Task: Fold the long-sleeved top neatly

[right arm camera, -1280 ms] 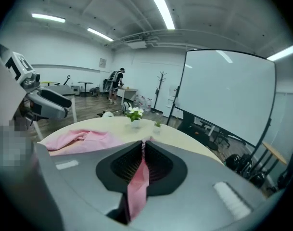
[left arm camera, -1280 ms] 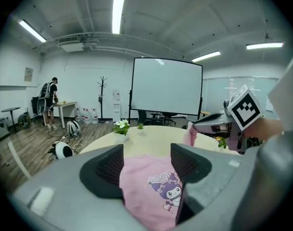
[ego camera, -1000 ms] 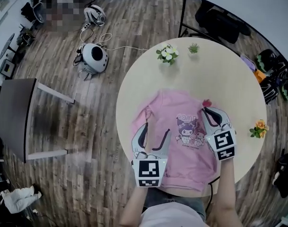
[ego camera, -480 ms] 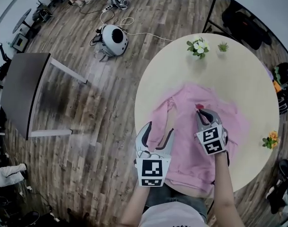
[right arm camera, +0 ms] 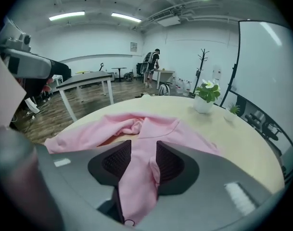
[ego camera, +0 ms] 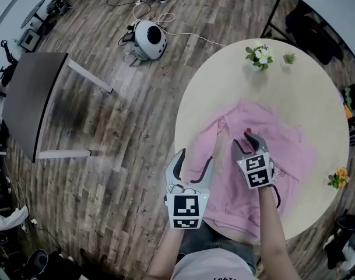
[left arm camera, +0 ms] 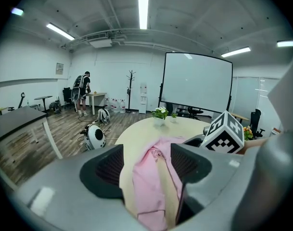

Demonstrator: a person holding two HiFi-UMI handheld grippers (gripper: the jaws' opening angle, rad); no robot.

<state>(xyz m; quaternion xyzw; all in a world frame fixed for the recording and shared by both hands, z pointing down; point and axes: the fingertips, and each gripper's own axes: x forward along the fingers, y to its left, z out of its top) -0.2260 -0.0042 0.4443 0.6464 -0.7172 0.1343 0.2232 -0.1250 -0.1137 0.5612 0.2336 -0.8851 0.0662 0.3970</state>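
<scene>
Pale round tabletop (ego camera: 317, 86) carries the work, set on a wood-plank floor (ego camera: 136, 127) in a white-walled room with strip lights (left arm camera: 143, 8) on the ceiling. Ahead of the left gripper (ego camera: 195, 156), beyond the table, stand a large projection screen (left arm camera: 197, 83) and a coat stand (left arm camera: 131, 88). A person (left arm camera: 82, 90) is at a desk near the far wall.

The pink long-sleeved top (ego camera: 288, 150) lies spread on the table under and ahead of both tools. The left gripper hangs at the near table edge with its jaws spread wide. One sleeve (left arm camera: 151, 182) runs on the table in the gap between them, and the pads are clear of it. The right gripper (ego camera: 242, 139) points down onto the middle of the top. Its jaws have just been opening, and a raised fold of pink cloth (right arm camera: 136, 177) stands between them. The pads seem barely off that fold, though the view is too close to be sure.

Past the top, well ahead of the right gripper, are a pot of white flowers (ego camera: 259, 54) and a small green plant (ego camera: 290, 57). Orange flowers (ego camera: 339, 177) sit off to its right near the rim. To the left of the left gripper, off the table, are a dark table (ego camera: 31, 98) and, farther ahead, a white rounded device (ego camera: 150, 38) with a cable on the floor. The bunched shoulder and collar lie just ahead of the right jaws.
</scene>
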